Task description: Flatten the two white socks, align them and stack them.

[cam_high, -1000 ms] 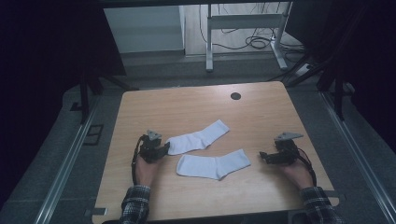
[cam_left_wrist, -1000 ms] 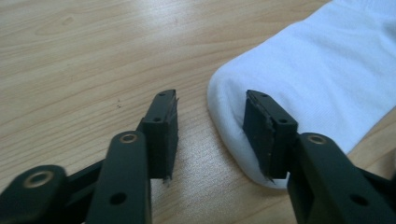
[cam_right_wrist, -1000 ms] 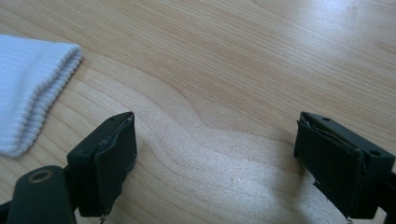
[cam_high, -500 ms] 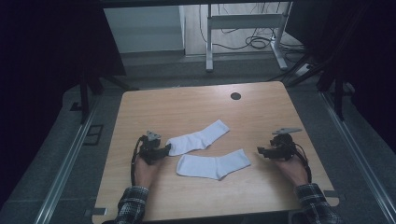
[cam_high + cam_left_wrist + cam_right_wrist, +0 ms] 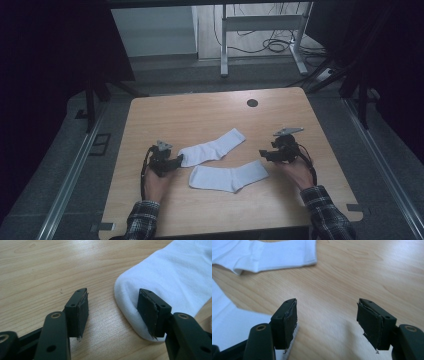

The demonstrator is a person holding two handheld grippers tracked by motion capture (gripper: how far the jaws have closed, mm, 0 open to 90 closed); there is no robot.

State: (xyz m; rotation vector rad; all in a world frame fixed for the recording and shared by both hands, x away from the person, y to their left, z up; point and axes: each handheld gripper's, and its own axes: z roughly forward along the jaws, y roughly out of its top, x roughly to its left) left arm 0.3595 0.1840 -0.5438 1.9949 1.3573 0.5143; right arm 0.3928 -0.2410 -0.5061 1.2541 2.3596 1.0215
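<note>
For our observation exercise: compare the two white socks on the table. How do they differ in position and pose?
The far sock lies slanted, rising toward the right; the near sock lies almost level. The far sock's end sits at the left gripper, with one pad beside it; the near sock's end lies by the right gripper. Both are white, flat, and held by neither gripper.

table (image 5: 210,115): pale wood-grain top, smooth, faint sheen. two socks (image 5: 212,149) (image 5: 229,177): white knit cloth, soft, matt, fine ribbing. gripper pads (image 5: 82,312): black, rubbery, matt, edges frayed and rough. jaw arms: black matt plastic. sleeves (image 5: 327,215): plaid woven cloth.
</note>
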